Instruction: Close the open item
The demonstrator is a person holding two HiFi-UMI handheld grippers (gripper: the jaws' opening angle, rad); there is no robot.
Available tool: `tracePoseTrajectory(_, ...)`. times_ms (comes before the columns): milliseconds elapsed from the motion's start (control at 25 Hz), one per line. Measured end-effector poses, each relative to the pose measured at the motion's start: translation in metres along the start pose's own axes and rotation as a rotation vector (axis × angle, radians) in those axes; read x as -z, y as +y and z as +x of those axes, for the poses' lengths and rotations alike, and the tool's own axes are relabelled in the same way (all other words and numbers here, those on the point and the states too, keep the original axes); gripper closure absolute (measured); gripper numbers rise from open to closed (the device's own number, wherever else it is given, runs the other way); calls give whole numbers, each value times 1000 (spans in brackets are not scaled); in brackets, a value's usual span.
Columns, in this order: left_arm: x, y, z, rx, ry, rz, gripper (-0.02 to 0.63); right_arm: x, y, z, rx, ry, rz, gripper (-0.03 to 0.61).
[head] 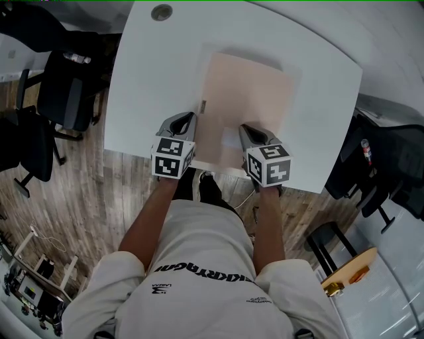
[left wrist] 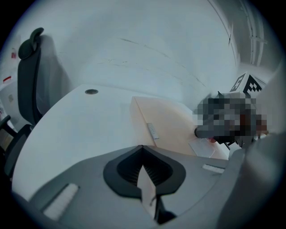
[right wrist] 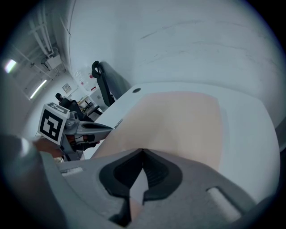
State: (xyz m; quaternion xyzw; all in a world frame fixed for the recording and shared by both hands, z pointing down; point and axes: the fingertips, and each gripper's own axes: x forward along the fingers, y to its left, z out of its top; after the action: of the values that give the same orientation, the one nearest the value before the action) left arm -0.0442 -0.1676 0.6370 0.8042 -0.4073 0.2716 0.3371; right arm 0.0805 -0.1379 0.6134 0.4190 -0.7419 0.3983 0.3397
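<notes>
A pale beige folder (head: pixel 248 99) lies flat on the white table (head: pixel 152 79), its cover down, with a small grey tab (head: pixel 203 106) on its left edge. My left gripper (head: pixel 190 119) rests at the folder's near left edge, jaws shut with nothing between them. Over the folder's near right part my right gripper (head: pixel 244 128) is shut and empty too. The left gripper view shows the left gripper (left wrist: pixel 142 146) with tips together and the folder (left wrist: pixel 167 123) ahead to the right. In the right gripper view, the right gripper (right wrist: pixel 143 150) hangs over the folder (right wrist: pixel 178 120).
A round cable grommet (head: pixel 161 12) sits at the table's far left. Black office chairs (head: pixel 63 86) stand left of the table and another dark chair (head: pixel 391 165) to its right. A wooden stool (head: pixel 350 271) is near my right side. The table's front edge runs just behind both grippers.
</notes>
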Motion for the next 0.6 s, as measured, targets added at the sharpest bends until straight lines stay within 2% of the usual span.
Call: tracePoseTrajectory(600,-8,-2,-5,-10,-10,10,612,-7,1,-8,-10,-33,13,578)
